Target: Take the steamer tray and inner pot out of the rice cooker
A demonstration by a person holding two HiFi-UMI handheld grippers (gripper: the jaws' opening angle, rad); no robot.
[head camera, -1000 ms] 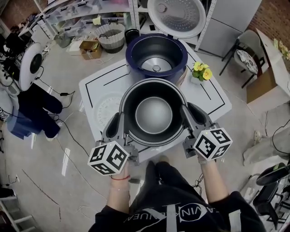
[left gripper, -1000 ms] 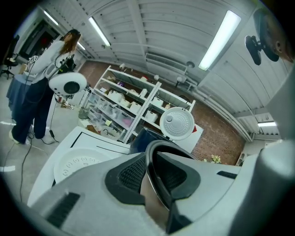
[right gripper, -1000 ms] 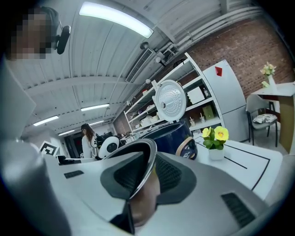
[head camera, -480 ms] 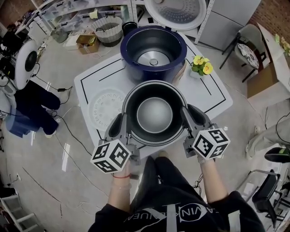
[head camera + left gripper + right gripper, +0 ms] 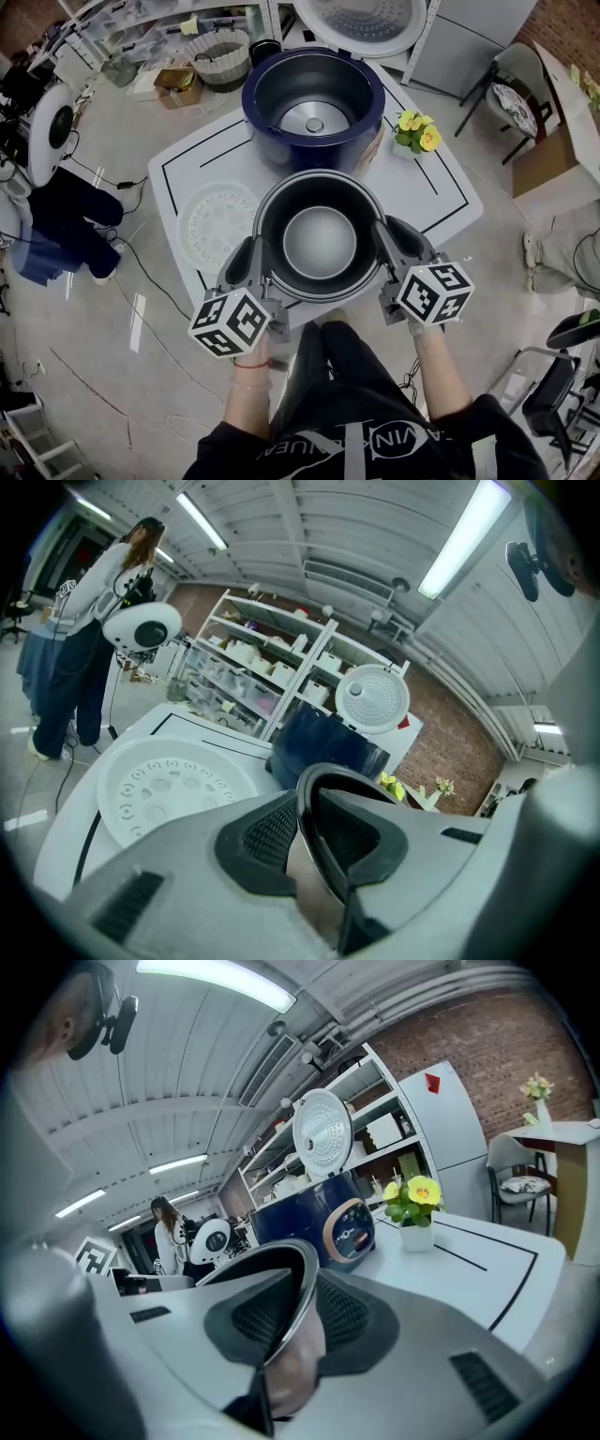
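Gripper views show the left gripper [image 5: 305,832] and right gripper [image 5: 298,1321] each pinching the inner pot [image 5: 319,242] by its rim, while only the head view shows it over the table [image 5: 441,202], steamer tray [image 5: 217,222] beside, rice cooker [image 5: 314,157] behind.

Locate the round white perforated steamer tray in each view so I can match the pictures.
Head view: round white perforated steamer tray lies flat on the white table, left of the dark metal inner pot.
Left gripper view: lower left, flat on the table.
Right gripper view: not in it.
Shared landmark: the dark blue rice cooker.
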